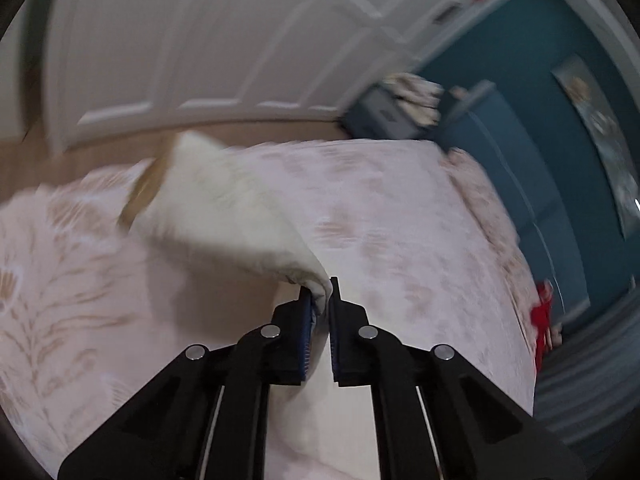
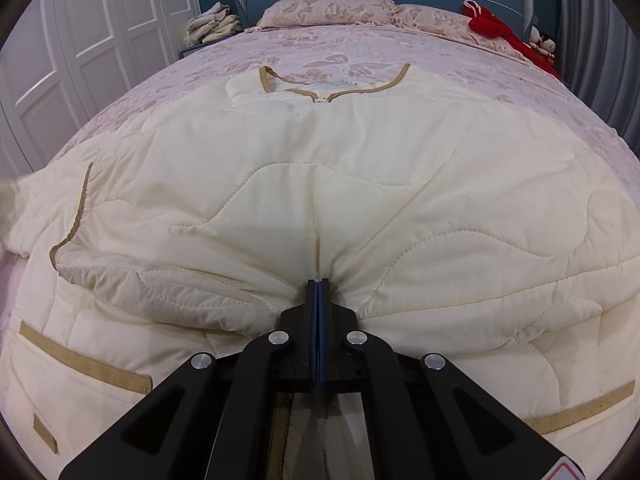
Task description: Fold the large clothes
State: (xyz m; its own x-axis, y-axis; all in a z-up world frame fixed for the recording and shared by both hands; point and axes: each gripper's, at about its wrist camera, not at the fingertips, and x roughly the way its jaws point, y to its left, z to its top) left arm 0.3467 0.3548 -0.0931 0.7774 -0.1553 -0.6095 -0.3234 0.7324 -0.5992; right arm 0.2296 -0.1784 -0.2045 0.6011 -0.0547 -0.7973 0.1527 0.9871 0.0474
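The cream jacket (image 2: 320, 184) lies spread on the bed (image 2: 460, 64). Our right gripper (image 2: 319, 286) clamps its near middle; our left gripper (image 1: 320, 300) pinches the sleeve (image 1: 224, 208) end — next, we judge, folding it inward.

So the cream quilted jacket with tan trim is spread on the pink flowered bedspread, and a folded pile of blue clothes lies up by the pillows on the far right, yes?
Nearly. The cream quilted jacket with tan trim does lie spread on the pink flowered bedspread, but the clothes by the pillows on the far right are red, not blue, and lie in a loose heap rather than folded. The right wrist view shows this.
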